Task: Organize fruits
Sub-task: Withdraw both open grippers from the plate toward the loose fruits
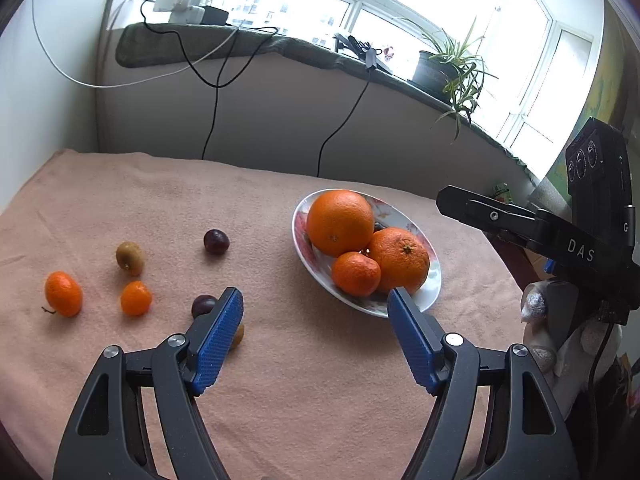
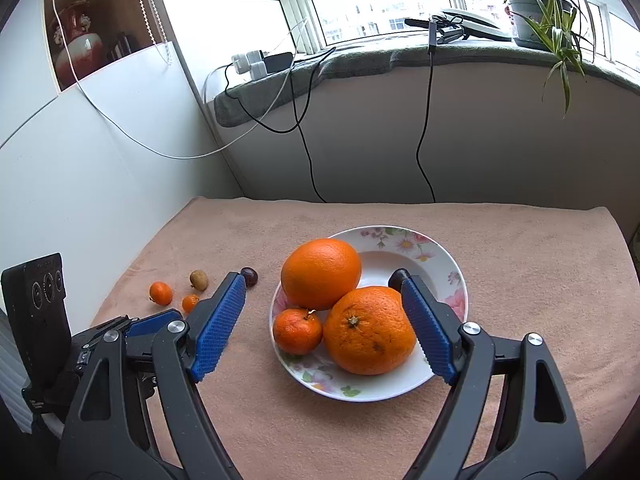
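A floral white plate [image 1: 430, 292] [image 2: 448, 376] on the pink cloth holds two big oranges [image 1: 340, 222] [image 2: 320, 274], [image 1: 400, 260] [image 2: 368, 330], a small mandarin [image 1: 355, 273] [image 2: 297, 331] and a dark plum [image 2: 396, 278] half hidden behind. Loose on the cloth to the left lie two mandarins [image 1: 63, 293], [image 1: 136, 298], a kiwi [image 1: 130, 258], two dark plums [image 1: 216, 241], [image 1: 203, 305] and a brownish fruit [image 1: 238, 336] behind my left finger. My left gripper [image 1: 316, 300] is open and empty above the cloth. My right gripper [image 2: 322, 284] is open and empty over the plate.
The right gripper's body [image 1: 560, 236] reaches in at the right of the left view. A windowsill with cables, chargers [image 2: 256, 62] and a potted plant [image 2: 544, 12] runs behind the table. A white wall [image 2: 100, 168] bounds the left side.
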